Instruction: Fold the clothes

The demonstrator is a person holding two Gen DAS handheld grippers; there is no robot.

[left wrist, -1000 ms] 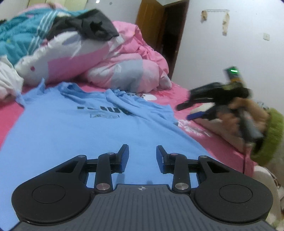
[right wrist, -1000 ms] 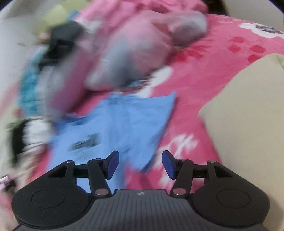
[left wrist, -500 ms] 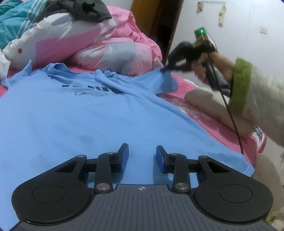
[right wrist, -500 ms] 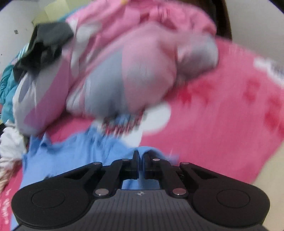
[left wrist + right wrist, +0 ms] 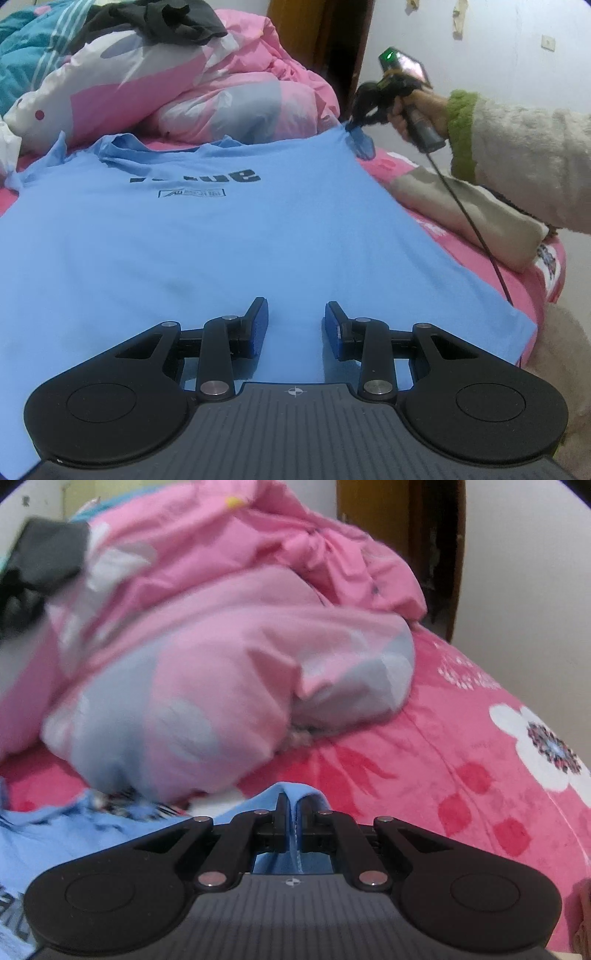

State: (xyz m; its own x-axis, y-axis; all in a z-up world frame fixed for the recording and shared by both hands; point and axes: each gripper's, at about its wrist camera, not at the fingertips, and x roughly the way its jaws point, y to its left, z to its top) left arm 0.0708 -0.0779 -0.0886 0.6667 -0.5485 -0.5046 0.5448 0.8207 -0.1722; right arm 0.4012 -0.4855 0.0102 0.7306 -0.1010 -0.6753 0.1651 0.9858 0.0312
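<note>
So the bed (image 5: 524,284) has a plush hot-pink cover with white flower prints, kinda velvety looking. Piled at the far end is a big puffy pink, white and grey quilt (image 5: 207,92), all crumpled, with a limp dark garment (image 5: 166,18) lying on top. The light blue cotton T-shirt (image 5: 221,240) is spread flat and mostly smooth over the bed, dark printed lettering on the chest, collar end a bit bunched up near the quilt. There's also a beige cushion (image 5: 461,206) lying just beside the shirt's right edge. The right hand-held gripper (image 5: 291,812) is clamped tight on the shirt's far corner, a thin blue fold squeezed between its pads. The left hand-held gripper (image 5: 294,325) hangs over the near hem, jaws partly apart, gripping nothing.
</note>
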